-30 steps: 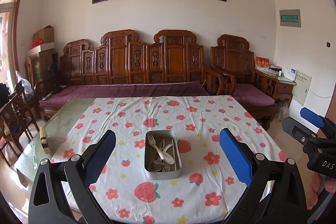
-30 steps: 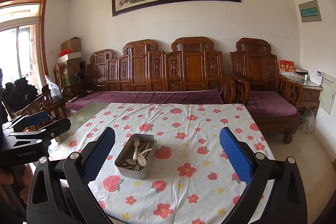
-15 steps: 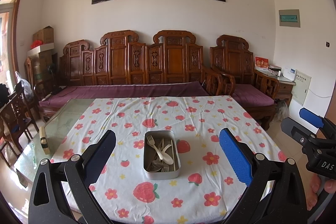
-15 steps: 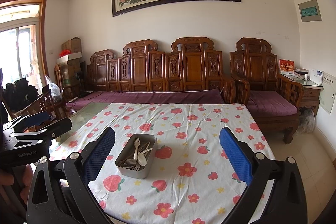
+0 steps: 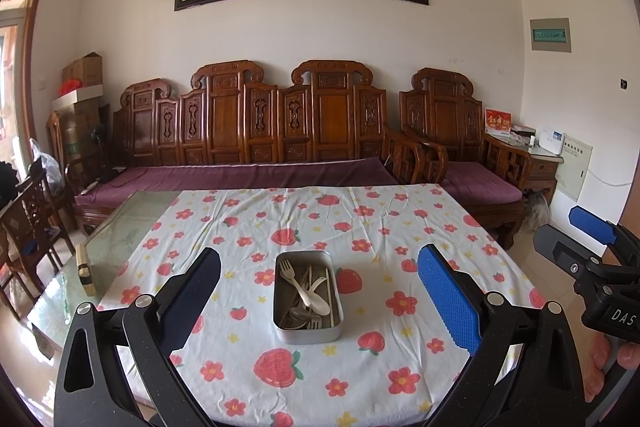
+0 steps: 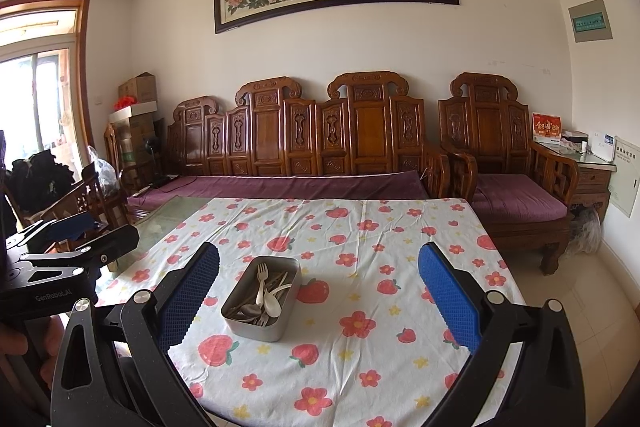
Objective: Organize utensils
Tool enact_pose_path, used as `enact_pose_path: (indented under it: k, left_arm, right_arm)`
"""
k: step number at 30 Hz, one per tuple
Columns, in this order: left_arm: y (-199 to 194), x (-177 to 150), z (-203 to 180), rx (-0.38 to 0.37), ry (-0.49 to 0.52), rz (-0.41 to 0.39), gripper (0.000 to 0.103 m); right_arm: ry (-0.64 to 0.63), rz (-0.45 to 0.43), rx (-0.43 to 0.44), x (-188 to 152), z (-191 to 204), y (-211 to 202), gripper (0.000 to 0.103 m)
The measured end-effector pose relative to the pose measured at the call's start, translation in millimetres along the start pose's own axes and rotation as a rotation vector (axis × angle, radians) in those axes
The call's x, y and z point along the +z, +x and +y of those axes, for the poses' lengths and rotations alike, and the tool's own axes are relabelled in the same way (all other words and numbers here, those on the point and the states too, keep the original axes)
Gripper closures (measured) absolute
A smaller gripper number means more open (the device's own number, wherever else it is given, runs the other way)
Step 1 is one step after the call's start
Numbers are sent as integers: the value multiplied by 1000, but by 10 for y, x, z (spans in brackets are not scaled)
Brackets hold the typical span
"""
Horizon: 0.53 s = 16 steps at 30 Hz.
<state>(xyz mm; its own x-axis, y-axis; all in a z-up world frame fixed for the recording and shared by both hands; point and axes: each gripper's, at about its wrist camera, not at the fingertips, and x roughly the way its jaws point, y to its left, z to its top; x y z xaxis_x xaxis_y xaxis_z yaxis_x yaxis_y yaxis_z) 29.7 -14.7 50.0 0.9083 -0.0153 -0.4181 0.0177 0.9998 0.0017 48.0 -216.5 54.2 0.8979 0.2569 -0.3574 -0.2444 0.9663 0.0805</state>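
While both grippers hover short of the table, all the utensils sit piled in the metal tin mid-tablecloth: pale fork, pale spoon, chopsticks, some metal pieces underneath. Left gripper is spread wide, holding nothing, tin framed between its fingers. Right gripper is equally wide, also holding nothing, tin sitting nearer its left finger. My guess: held back and level to keep the tin in sight. Jumbled-in-tin fits either pre-sort or everything gathered back, can't tell which. Left view alone shows a small wooden block on the bare glass edge. Right view shows the tin's side wall and the window.
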Motion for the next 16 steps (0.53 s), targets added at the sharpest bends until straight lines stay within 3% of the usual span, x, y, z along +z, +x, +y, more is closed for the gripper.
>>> enact_pose_path:
  k: [16]
  left_arm:
    - [-12, 85, -31, 2, 7, -1, 8]
  right_arm:
    - [1, 0, -1, -4, 7, 2, 3]
